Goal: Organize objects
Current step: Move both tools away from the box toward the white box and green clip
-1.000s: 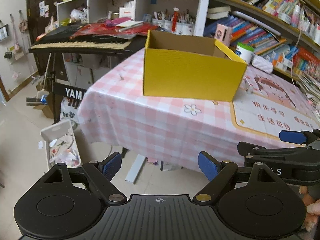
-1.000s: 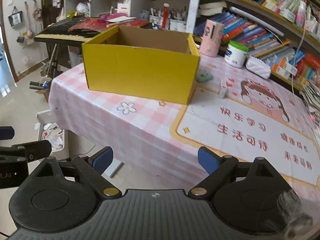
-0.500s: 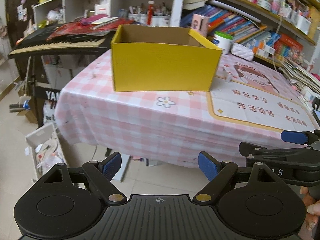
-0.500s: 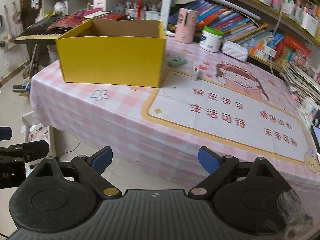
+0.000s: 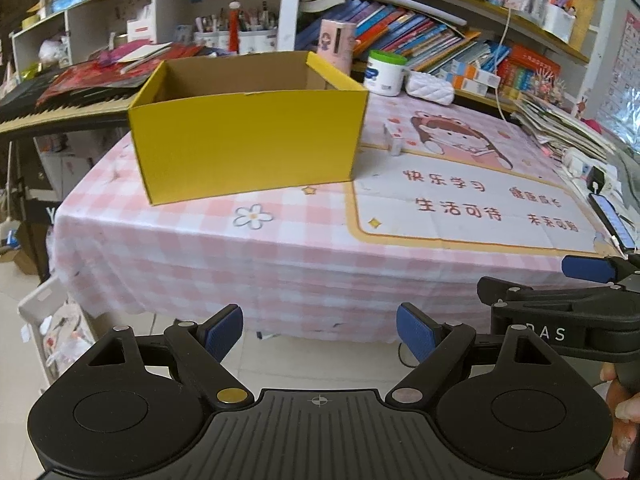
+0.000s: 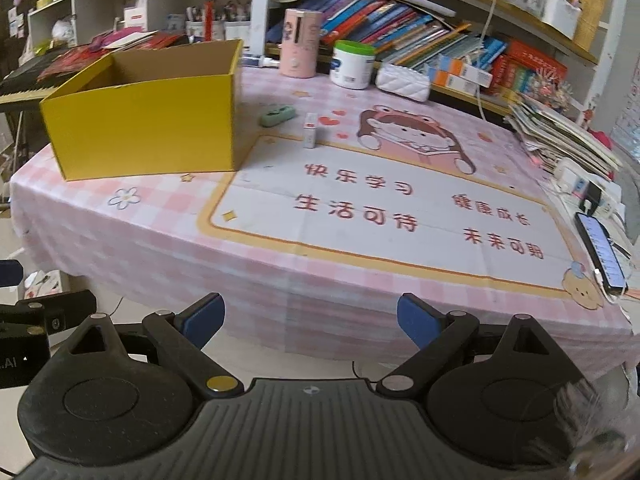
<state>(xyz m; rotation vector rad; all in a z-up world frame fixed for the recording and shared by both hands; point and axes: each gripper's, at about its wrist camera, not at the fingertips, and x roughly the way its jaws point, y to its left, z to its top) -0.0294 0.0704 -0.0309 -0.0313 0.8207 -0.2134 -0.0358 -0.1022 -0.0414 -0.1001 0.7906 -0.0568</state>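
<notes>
An open yellow cardboard box (image 5: 248, 144) (image 6: 148, 124) stands empty on the left part of the pink checked table (image 5: 280, 240). Right of it lie a small green item (image 6: 277, 114) and a small white box (image 6: 310, 130) (image 5: 393, 138). Further back stand a pink cylinder (image 6: 300, 44), a white jar (image 6: 354, 65) and a white quilted pouch (image 6: 403, 80). My left gripper (image 5: 319, 332) and my right gripper (image 6: 310, 318) both hang open and empty in front of the table's near edge, above the floor. The right gripper also shows at the right edge of the left wrist view.
A phone (image 6: 600, 254) lies at the table's right edge beside a power strip (image 6: 580, 182) and a stack of magazines (image 6: 560, 132). Bookshelves (image 6: 400, 20) line the back. A keyboard (image 5: 60, 108) stands left of the table; a white bin (image 5: 48, 328) sits on the floor.
Both grippers swung to the right along the table's front; the yellow box slid leftward in both views and the phone and magazines came into sight. The jaws stayed open.
</notes>
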